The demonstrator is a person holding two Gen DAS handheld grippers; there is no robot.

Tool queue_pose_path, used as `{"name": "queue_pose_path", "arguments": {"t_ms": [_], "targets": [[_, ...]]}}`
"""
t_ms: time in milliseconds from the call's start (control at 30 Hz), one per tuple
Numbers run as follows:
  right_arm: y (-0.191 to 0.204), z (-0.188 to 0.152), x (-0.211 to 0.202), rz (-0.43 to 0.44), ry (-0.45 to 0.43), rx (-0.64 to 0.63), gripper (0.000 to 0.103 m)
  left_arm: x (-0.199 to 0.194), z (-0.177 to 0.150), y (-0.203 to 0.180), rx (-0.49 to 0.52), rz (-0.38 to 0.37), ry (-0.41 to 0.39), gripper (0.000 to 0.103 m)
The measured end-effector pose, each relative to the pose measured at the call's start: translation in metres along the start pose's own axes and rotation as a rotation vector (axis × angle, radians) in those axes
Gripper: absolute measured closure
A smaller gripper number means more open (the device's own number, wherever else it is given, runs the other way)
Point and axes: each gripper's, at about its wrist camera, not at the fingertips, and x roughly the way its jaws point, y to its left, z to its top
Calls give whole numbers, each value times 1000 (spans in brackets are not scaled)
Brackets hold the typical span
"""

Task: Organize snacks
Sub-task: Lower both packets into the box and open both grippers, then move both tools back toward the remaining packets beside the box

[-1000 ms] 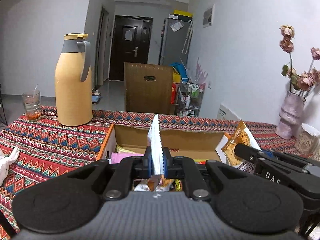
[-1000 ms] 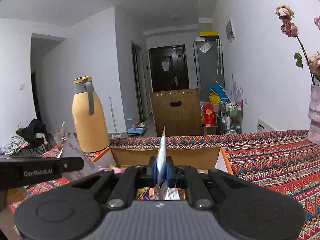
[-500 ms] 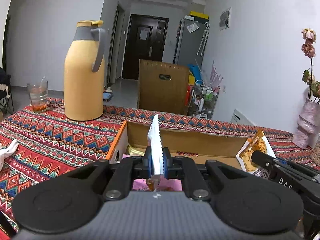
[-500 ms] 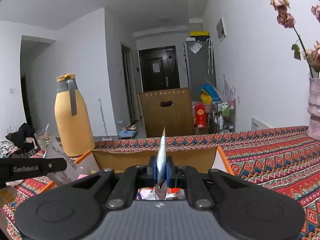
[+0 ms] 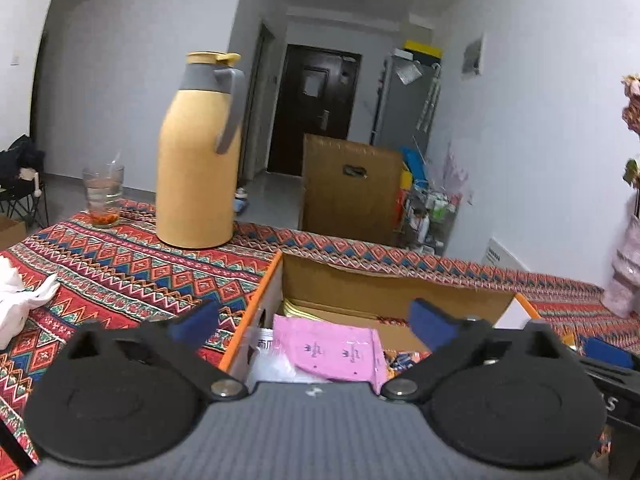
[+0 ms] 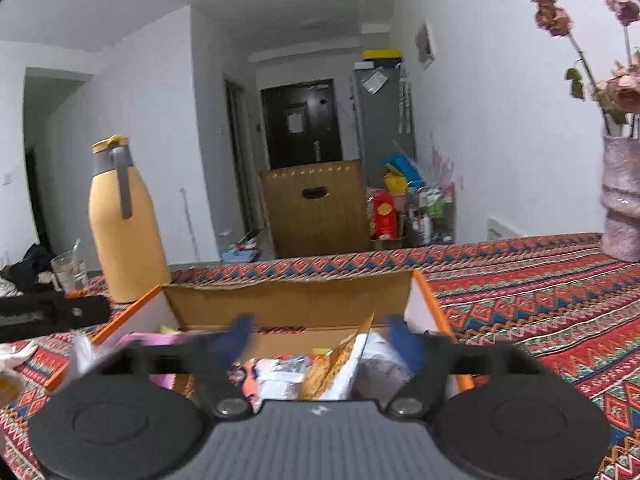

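Note:
An open cardboard box with orange edges (image 5: 384,292) (image 6: 288,300) sits on the patterned tablecloth and holds several snack packets. My left gripper (image 5: 314,322) is open and empty above the box's left part, over a pink packet (image 5: 330,350). My right gripper (image 6: 322,338) is open, its fingers blurred, above the box. An orange and white snack packet (image 6: 340,364) stands loose between its fingers among other packets.
A yellow thermos jug (image 5: 198,152) (image 6: 122,224) and a glass (image 5: 102,194) stand at the back left. White tissue (image 5: 18,304) lies at the left. A pink vase with dried roses (image 6: 622,200) stands at the right. A brown chair back (image 5: 352,192) is beyond the table.
Both grippers have opened and let go of the packets they were pinching. The packets now lie in the box. The left view has shifted left.

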Motion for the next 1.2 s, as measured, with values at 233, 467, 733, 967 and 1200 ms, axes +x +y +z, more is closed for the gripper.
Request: {"name": "queue_pose_path", "arguments": {"t_ms": [233,467,733,967,1200], "targets": [[-4,1,-2,-2,1,15,0,3,2,3,-14,12,17,0],[-2,5,-4,-5,-2,18,0,0,5,3,-24,18,29,0],[0,22,-30,7,-39,2,0,-26,19,-1,-27,6,15,0],[-5,35,-62,25,-75,-53,0,-47,17,-4,-11,11,25,0],[-20,23,-90,9,-54,-136,0,-62,3,-13,6,17,78,0]]}}
